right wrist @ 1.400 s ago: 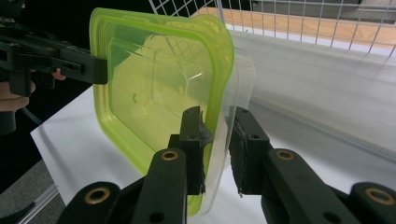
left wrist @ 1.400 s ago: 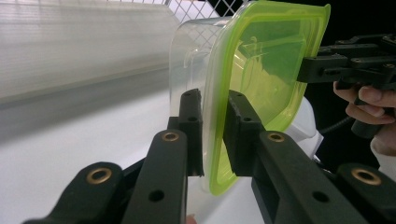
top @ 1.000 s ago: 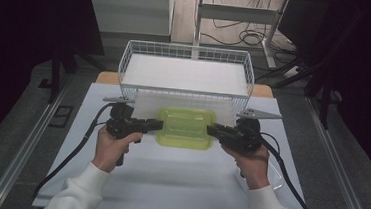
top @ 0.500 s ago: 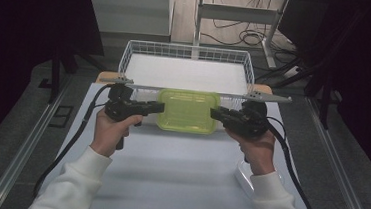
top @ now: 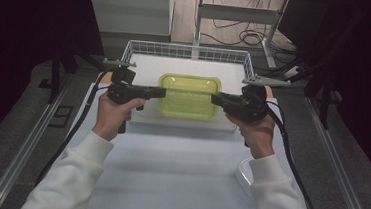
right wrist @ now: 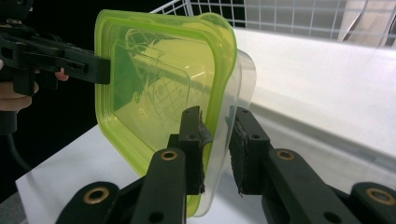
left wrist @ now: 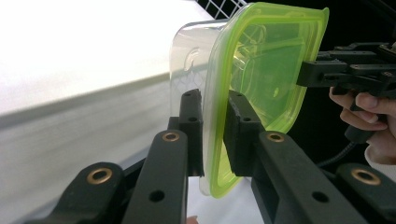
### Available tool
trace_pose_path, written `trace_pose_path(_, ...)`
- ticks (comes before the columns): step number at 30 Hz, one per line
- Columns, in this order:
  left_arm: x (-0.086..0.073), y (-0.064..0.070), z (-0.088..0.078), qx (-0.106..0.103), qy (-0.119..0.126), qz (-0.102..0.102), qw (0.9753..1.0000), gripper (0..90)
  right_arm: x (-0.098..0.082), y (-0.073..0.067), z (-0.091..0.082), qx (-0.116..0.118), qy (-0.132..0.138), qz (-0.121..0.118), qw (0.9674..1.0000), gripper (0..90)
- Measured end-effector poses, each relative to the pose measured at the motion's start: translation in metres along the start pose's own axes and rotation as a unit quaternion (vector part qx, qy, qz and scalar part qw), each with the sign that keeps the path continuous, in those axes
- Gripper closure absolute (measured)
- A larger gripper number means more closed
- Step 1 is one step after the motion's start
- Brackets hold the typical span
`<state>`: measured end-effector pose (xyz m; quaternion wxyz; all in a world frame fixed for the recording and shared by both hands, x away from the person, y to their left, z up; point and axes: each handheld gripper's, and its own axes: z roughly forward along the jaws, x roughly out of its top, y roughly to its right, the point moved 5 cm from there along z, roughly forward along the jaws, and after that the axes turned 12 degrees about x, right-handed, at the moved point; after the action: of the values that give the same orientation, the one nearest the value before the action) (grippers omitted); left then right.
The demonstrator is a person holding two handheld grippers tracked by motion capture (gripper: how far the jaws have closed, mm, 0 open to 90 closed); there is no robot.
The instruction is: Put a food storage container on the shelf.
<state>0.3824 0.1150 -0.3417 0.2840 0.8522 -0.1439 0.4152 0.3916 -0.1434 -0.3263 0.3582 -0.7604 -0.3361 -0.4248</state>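
Note:
A clear plastic container with a lime-green lid (top: 189, 96) hangs in the air between my two grippers, over the front part of a wire basket (top: 187, 51). My left gripper (top: 162, 92) is shut on its left rim and my right gripper (top: 215, 99) on its right rim. In the left gripper view the pads (left wrist: 192, 116) pinch the green rim and clear wall of the container (left wrist: 266, 65), and the right gripper (left wrist: 327, 70) clamps the far side. In the right gripper view my right gripper (right wrist: 218, 133) grips the edge of the container (right wrist: 154, 79), with the left gripper (right wrist: 88, 65) opposite.
The wire basket has a white lining (top: 146, 69) and stands at the far end of the white table mat (top: 177, 179). Another clear plastic piece (top: 244, 172) lies on the mat by the right forearm. Dark floor and metal rails flank the table.
Both grippers have lifted the container off the mat and carried it up and away from the person, so it now hangs over the basket's front part.

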Motion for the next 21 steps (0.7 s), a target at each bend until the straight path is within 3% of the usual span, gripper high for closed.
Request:
trace_pose_path(9, 0.027, -0.009, 0.011, 0.0, 0.001, -0.002, 1.0, 78.9, 0.02, 0.016, 0.005, -0.003, 0.007, 0.0, 1.0, 75.3)
trace_pose_path(16, 0.04, -0.015, 0.017, -0.008, 0.001, -0.01, 0.9999, 79.0, 0.033, 0.026, 0.007, 0.003, 0.012, 0.006, 0.9999, 75.4)
trace_pose_path(21, 0.052, -0.021, 0.022, -0.003, -0.006, -0.014, 0.9999, 78.9, 0.043, 0.034, 0.013, -0.003, 0.0, 0.013, 0.9999, 75.6)
